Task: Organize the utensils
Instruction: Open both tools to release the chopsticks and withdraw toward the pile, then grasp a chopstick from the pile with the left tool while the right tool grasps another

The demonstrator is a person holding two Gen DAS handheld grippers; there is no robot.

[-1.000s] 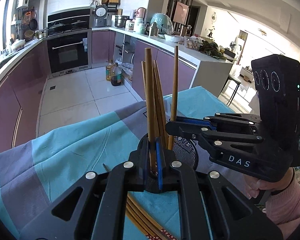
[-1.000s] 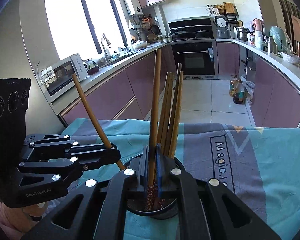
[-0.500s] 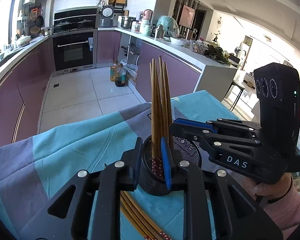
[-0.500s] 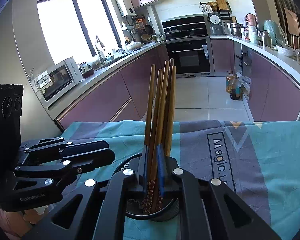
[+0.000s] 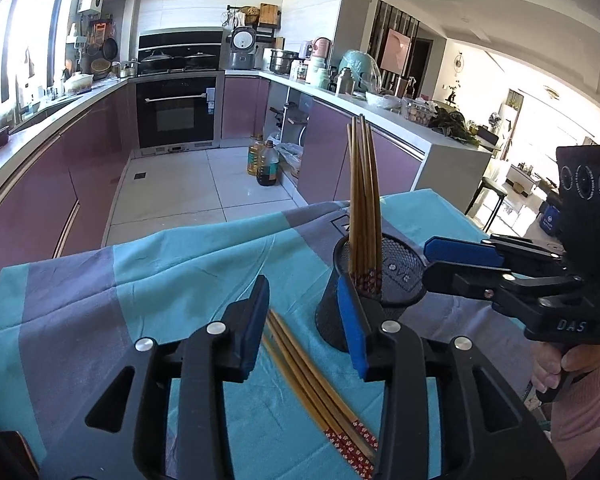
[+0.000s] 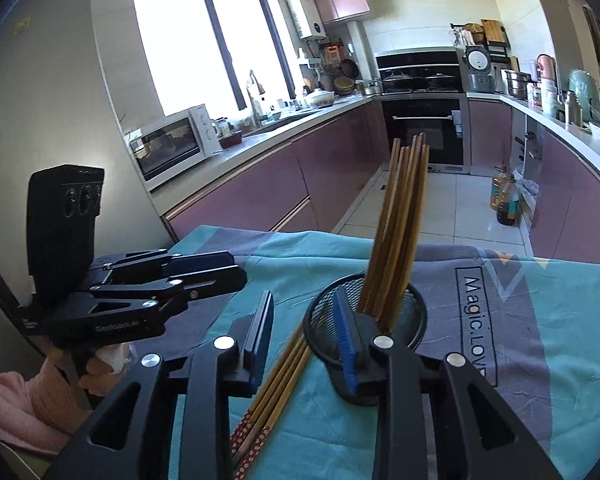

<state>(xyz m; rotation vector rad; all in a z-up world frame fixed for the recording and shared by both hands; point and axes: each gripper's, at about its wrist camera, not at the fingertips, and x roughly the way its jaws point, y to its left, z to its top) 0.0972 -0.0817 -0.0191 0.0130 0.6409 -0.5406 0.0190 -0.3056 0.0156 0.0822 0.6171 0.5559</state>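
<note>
Your left gripper [image 5: 306,320] was spread wide and held nothing; your right gripper [image 6: 306,334] was spread too, empty. Several chopsticks [image 5: 363,204] stood bunched in the mesh holder [image 5: 400,276] on the cloth [image 5: 160,272]. Loose chopsticks [image 5: 320,392] lay flat on the cloth just beside the holder.
</note>
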